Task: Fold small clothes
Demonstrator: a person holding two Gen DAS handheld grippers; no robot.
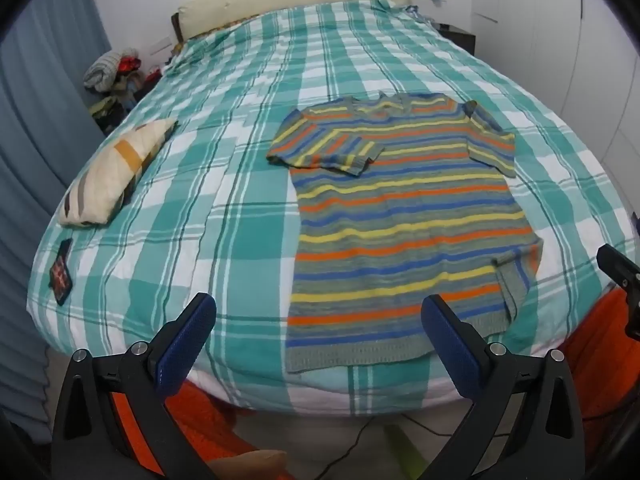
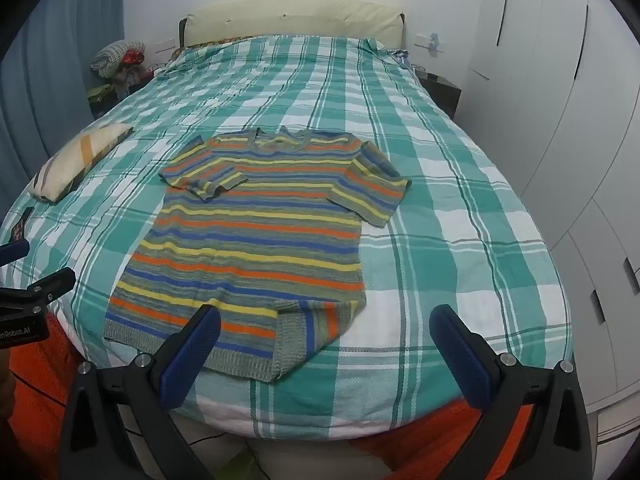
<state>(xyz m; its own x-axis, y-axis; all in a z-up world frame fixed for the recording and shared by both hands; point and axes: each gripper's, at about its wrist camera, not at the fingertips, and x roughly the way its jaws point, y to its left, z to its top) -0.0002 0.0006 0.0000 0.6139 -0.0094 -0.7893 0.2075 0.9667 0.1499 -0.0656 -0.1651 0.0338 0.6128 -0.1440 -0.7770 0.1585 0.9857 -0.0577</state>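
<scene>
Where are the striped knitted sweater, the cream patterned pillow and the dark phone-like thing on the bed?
Striped knitted sweater (image 2: 248, 240), right wrist view, middle of its body.
Cream patterned pillow (image 1: 116, 172), left wrist view, its centre.
Small dark patterned object (image 1: 61, 271), left wrist view, its middle.

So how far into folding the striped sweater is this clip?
Barely started. Done: the striped sweater lies flat on the plaid bed, its left sleeve already across the chest and the right hem corner turned up. In hand: nothing; the left tongs and right tongs hang open near the hem. Left: the right sleeve and the body folds.
</scene>
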